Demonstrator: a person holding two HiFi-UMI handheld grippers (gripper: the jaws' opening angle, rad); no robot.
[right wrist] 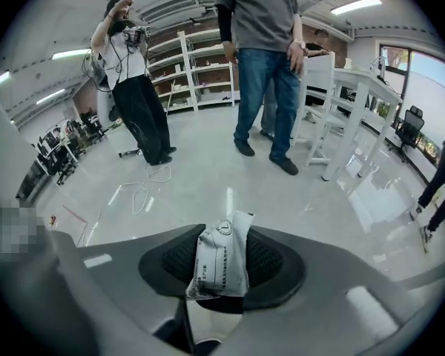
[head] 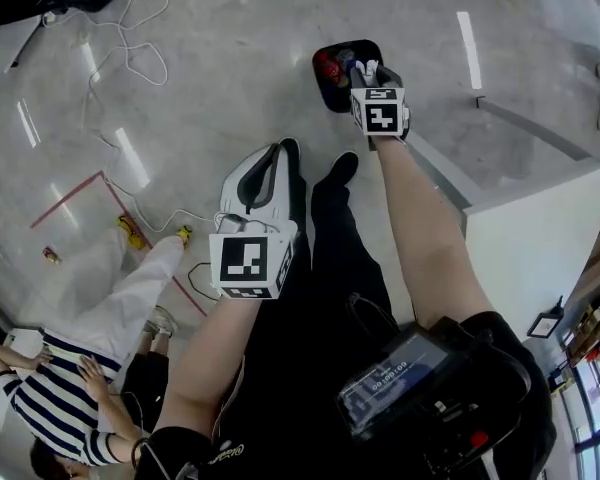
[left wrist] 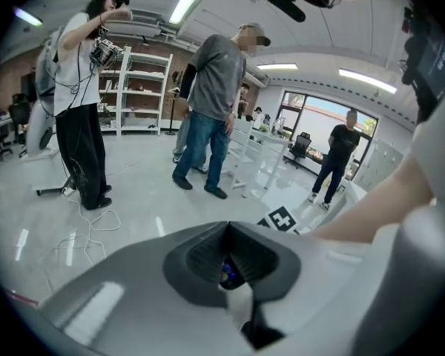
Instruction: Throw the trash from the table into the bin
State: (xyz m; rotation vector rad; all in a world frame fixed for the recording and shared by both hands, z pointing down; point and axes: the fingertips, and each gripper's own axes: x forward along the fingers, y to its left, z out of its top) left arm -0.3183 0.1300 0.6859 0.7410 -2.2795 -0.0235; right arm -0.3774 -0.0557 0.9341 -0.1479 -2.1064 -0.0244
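Right tongs (head: pixel 368 71) gripping a white crumpled paper packet with fine black print (right wrist: pixel 221 264). The packet stands upright between the ribbed black pads, long axis along the jaws, top edge poking past the tips.

Key relation: the black soft-sided bin (head: pixel 329 98) sits on the glossy grey floor right under and just ahead of the right tongs, which point steeply down at its mouth. Red and blue trash already lies inside. A release here should land the packet in the bin.

Left tongs (head: pixel 283 153) hang further back, by the person's dark trouser leg, well short of the bin. They're closed, pinching a small blue scrap (left wrist: pixel 228 271) deep between the pads; too small to name.

White boxy counter (head: pixel 540 228) off to the right, top not visible.
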